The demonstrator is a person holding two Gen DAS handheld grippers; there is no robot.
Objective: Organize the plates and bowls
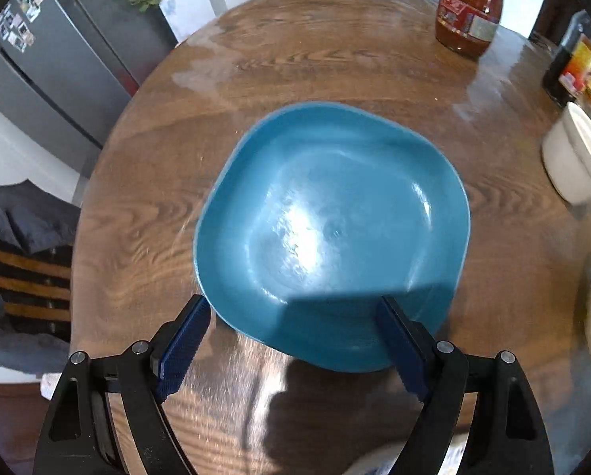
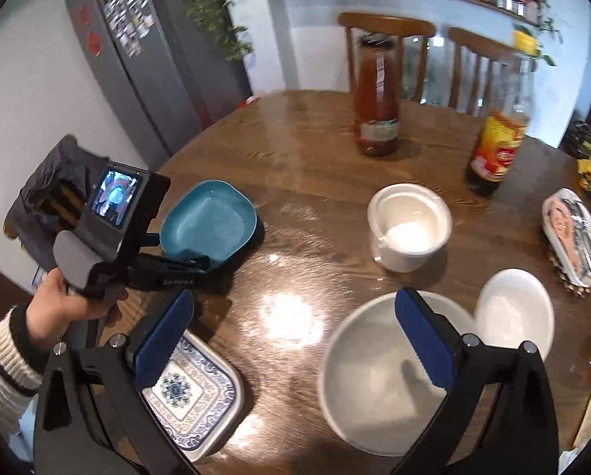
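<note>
Left claw (image 1: 291,340) (wide) masking blue plate (image 1: 331,233) edge

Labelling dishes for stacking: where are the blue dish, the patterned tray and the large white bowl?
blue dish (image 1: 335,229), left wrist view, inner floor.
patterned tray (image 2: 194,399), right wrist view, decorated centre.
large white bowl (image 2: 374,380), right wrist view, inside.

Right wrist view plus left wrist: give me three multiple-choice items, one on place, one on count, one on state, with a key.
1. The patterned blue-and-white rectangular plate lies:
A. under the right claw's near-left finger
B. beside the red sauce bottle
C. inside the blue plate

2. Bottles standing on the round wooden table:
A. one
B. two
C. four

3. The left claw is:
A. shut on the square blue plate
B. open at the plate's near rim
C. out of view

Key: A, it shows beneath that finger; B, red sauce and a dark bottle; B, fingers spread wide apart.
</note>
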